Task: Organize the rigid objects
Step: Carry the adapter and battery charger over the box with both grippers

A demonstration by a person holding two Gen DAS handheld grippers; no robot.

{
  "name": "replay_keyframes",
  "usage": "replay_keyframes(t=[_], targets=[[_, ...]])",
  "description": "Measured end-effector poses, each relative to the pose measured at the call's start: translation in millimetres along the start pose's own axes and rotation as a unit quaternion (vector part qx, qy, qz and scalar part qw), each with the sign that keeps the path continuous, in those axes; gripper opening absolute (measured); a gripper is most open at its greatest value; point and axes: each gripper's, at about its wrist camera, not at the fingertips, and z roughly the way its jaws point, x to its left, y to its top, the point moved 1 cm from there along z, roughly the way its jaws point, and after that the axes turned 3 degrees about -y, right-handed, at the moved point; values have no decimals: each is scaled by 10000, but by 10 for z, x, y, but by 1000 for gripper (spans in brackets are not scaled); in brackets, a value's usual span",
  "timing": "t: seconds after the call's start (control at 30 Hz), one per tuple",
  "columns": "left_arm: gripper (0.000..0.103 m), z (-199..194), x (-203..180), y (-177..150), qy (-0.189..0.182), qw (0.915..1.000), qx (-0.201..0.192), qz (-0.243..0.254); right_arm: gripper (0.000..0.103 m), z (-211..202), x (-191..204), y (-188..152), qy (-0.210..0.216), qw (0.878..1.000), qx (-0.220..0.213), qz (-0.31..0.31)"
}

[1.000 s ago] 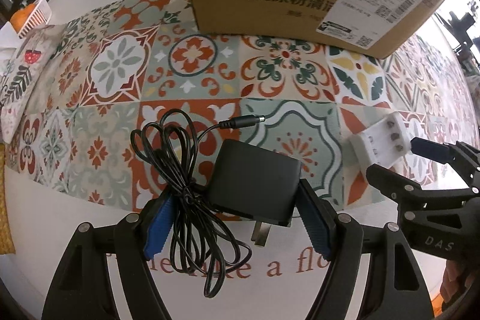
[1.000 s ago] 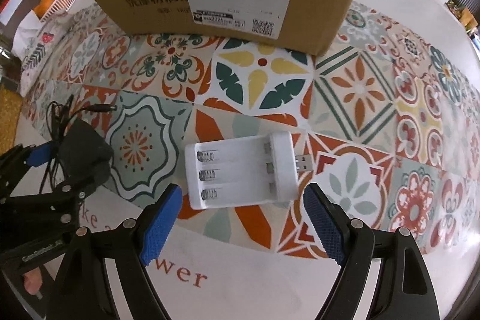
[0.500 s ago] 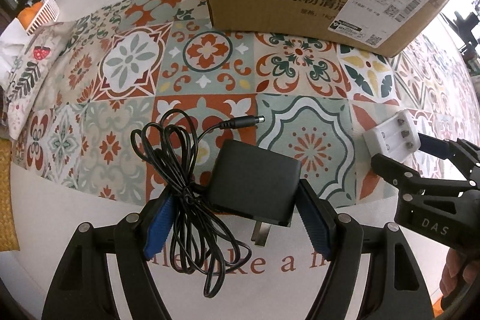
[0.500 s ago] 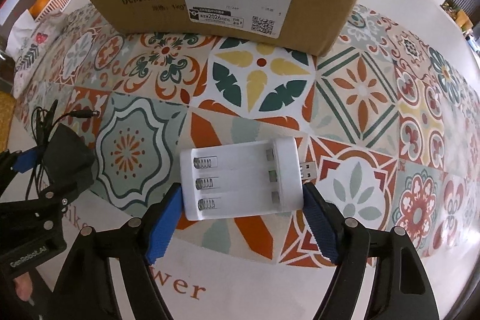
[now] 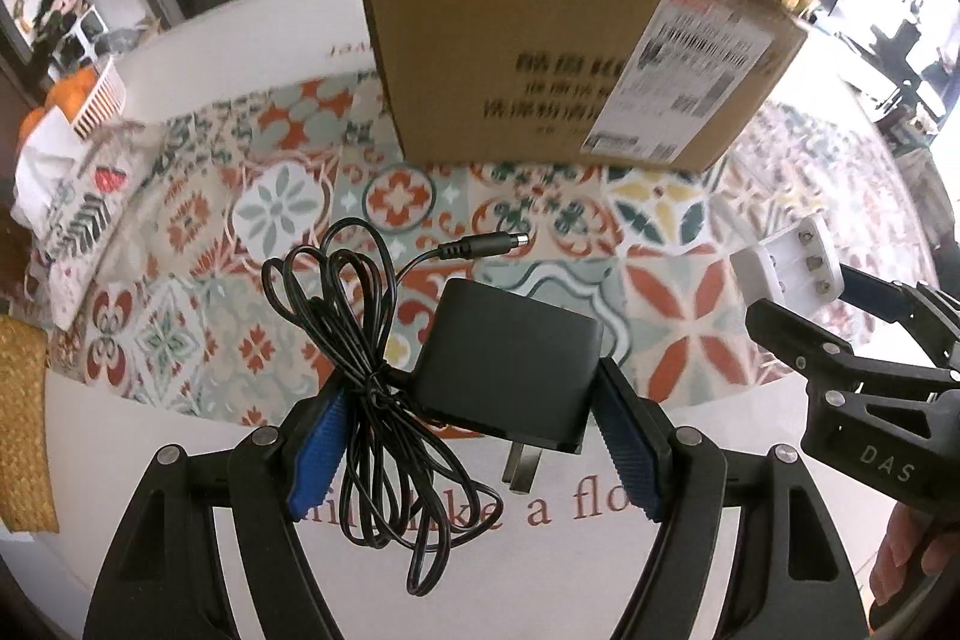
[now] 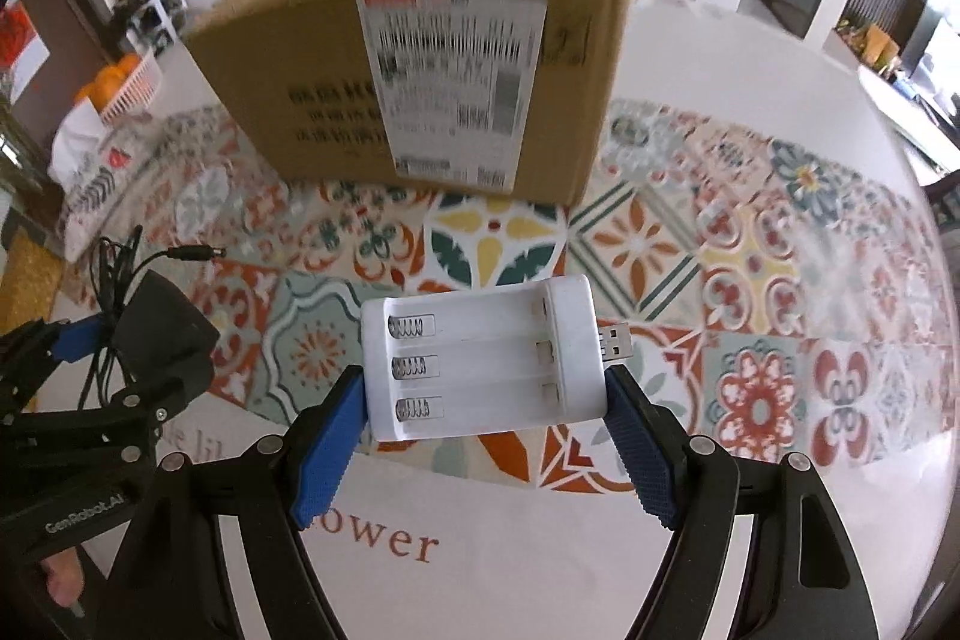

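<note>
Adapter (image 5: 510, 370) sits clamped between left fingers (image 5: 318, 451); charger (image 6: 480, 358) between right fingers (image 6: 642, 457).

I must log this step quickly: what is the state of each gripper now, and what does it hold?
Left gripper: closed on the black power adapter and its cable.
Right gripper: closed on the white battery charger.

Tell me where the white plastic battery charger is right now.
In the right wrist view, the white plastic battery charger sits clamped in the right gripper, above the patterned tablecloth, in front of the open cardboard box.
</note>
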Motion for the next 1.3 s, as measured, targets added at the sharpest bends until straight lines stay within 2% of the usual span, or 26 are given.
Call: replay_keyframes(t=[0.33, 0.63, 0.93, 1.3], targets=[[76, -523, -20, 235, -180, 9975, -660, 152, 78, -677, 6, 221, -39, 9965, -823, 115], [76, -925, -65, 509, -233, 9917, -1220, 328, 78, -1105, 0, 467, -45, 9892, -1456, 142], [76, -1173, -77, 833, -191, 9856, -1619, 449, 78, -1352, -10, 766, -115, 9831, -1823, 145], [76, -1258, -101, 1300, -215, 9826, -1783, 468, 78, -1450, -108, 1205, -190, 9781, -2059, 233]])
